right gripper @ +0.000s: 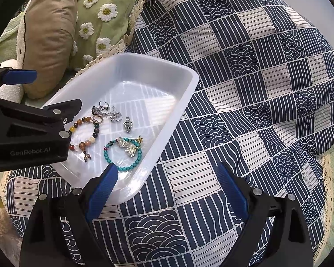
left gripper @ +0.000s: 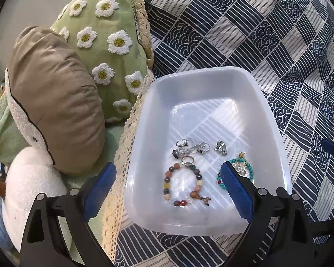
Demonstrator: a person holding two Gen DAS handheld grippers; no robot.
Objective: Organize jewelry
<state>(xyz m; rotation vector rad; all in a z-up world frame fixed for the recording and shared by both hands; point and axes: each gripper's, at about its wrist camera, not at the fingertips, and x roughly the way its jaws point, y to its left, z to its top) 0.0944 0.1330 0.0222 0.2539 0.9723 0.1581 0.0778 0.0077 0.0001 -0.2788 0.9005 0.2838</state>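
Observation:
A translucent white plastic tray [left gripper: 276,131] [right gripper: 184,102] lies on the patterned bedspread. In it are a brown-and-amber bead bracelet [left gripper: 167,182] [right gripper: 82,124], a turquoise bead bracelet [left gripper: 248,168] [right gripper: 122,168] with gold flower pieces on it, a cluster of silver rings [left gripper: 192,146] [right gripper: 106,111] and one chunky silver ring [left gripper: 220,148] [right gripper: 128,124]. My left gripper [left gripper: 169,178] is open and empty, hovering over the tray's near left part. My right gripper [right gripper: 167,180] is open and empty, above the tray's near right corner and the bedspread.
A navy-and-white patterned bedspread [left gripper: 256,33] [right gripper: 256,89] covers the bed. A green daisy cushion [left gripper: 109,44] [right gripper: 95,22], a tan cushion [left gripper: 55,98] [right gripper: 49,33] and a white plush [left gripper: 29,189] lie left of the tray. The left gripper's body [right gripper: 29,133] shows in the right wrist view.

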